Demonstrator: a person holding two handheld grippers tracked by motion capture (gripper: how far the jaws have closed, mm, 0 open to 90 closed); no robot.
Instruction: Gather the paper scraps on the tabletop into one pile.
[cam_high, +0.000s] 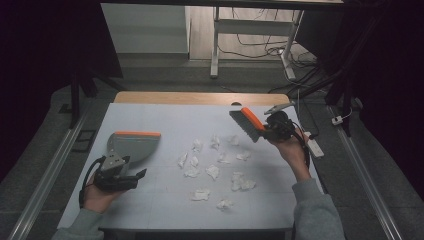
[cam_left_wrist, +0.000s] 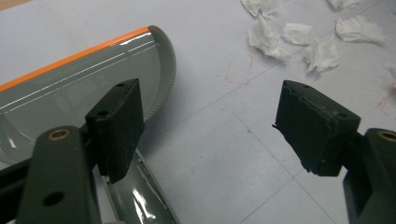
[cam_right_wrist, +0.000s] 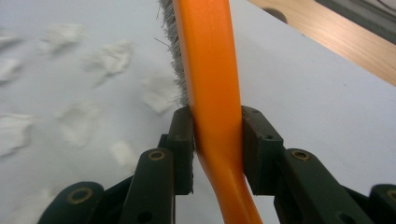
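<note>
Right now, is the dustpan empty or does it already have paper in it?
Empty. The dustpan shows a bare grey tray in the left gripper view, and the paper scraps lie scattered on the table.

Your work surface is a table (cam_high: 165, 117) with a pale grey top. Scattered white paper scraps (cam_high: 212, 171) lie on it, ahead of your left jaws. A grey dustpan (cam_high: 131, 145) rests flat beside those jaws.
</note>
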